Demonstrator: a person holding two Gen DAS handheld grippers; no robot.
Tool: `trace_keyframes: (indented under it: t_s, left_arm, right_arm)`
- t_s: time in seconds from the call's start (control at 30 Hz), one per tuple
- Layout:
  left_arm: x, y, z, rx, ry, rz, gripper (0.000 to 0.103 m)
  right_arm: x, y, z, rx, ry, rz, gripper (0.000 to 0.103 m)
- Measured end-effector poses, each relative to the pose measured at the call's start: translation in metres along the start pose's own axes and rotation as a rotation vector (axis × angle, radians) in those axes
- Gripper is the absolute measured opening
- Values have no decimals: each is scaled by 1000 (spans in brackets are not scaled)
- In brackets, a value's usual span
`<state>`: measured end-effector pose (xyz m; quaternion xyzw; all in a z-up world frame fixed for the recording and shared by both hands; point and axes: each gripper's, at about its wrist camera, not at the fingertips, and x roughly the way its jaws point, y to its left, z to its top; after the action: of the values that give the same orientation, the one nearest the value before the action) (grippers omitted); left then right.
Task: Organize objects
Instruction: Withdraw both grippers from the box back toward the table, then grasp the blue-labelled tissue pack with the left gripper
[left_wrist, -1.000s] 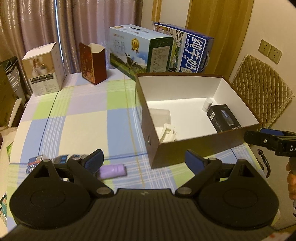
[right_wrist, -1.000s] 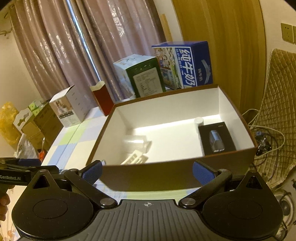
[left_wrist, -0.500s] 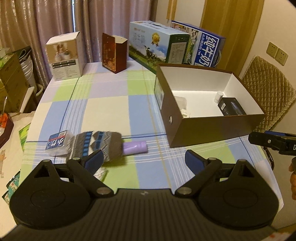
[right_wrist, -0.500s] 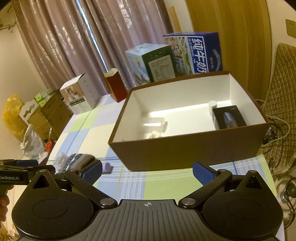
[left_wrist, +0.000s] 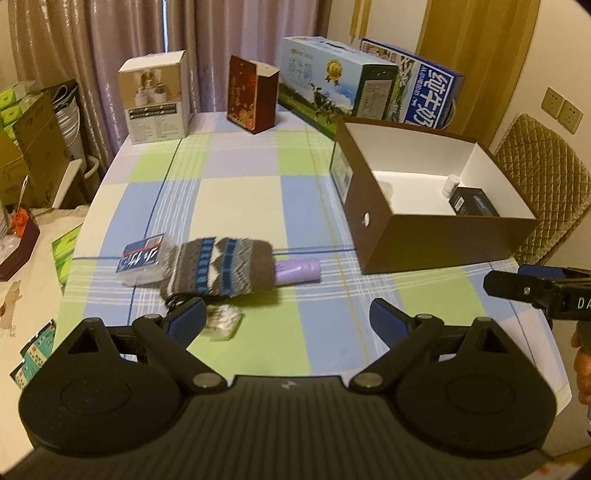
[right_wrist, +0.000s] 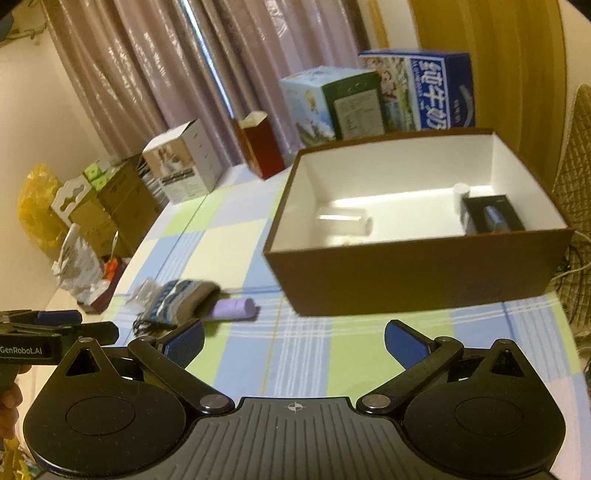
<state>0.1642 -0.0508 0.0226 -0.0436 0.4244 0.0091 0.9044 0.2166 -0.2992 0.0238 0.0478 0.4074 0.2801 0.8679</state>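
Objects to sort lay loose on the checked table (left_wrist: 236, 199): one small clear packet (left_wrist: 221, 322) nearest, one knit sock (left_wrist: 221, 266), one blue tissue pack (left_wrist: 142, 264), one purple roll (left_wrist: 298, 270). Both the left gripper (left_wrist: 288, 319) and right gripper (right_wrist: 294, 341) hovered, fingers wide, empty. Beyond, one brown box (left_wrist: 436, 243) held a black box (left_wrist: 474, 201), a white bottle (left_wrist: 451, 184) and a clear cup (right_wrist: 343, 222). Four cartons stood at the far edge.

The knitted sock (left_wrist: 221, 267) covers 1 end of the purple roll (left_wrist: 299, 270); the brown box (left_wrist: 436, 243) wall hides a blurred clear item (right_wrist: 345, 220).
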Motion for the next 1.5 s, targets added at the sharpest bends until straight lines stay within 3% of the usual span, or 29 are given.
trace_keyframes:
  t_s: [0.53,1.1,1.5]
  left_arm:
    - [-14,57,-28,-72,35,89,94]
    - [-1,119,-42,-109,66,178,94]
    - [39,153,-31,28,44,179,93]
  right_arm:
    - [41,53,-23,-60,101,60,101]
    - [87,100,-35,-152,128,69,101]
    - [122,116,-29,-200,126,20,101]
